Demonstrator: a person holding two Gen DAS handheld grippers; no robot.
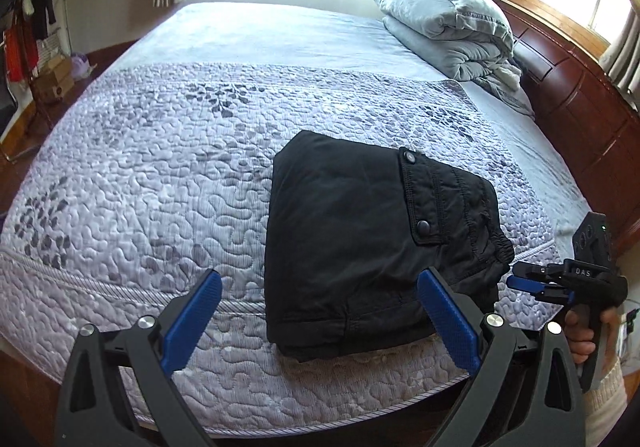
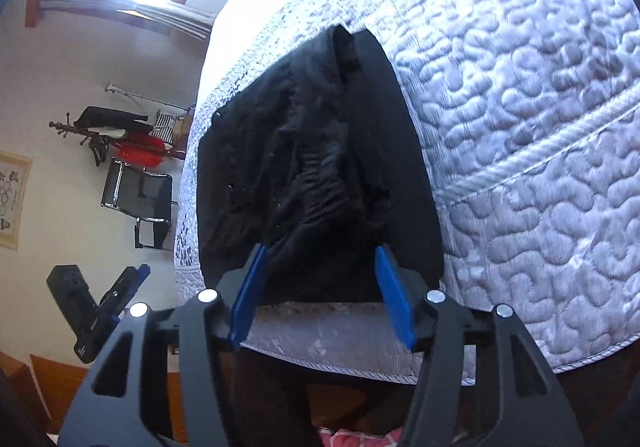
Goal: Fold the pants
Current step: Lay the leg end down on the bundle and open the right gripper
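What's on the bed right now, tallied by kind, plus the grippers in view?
Folded black pants: 1
Grey folded duvet: 1
Grippers, both open: 2 (left gripper, right gripper)
Total: 4

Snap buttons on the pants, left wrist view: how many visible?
2. One snap at the far corner of the pocket flap, one snap at its near corner. Others may be hidden in the folds of the pants.

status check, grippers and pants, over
Left gripper open, empty. Right gripper open at the waistband end. Black pants folded compact on the bed, near edge. Nothing in the way.
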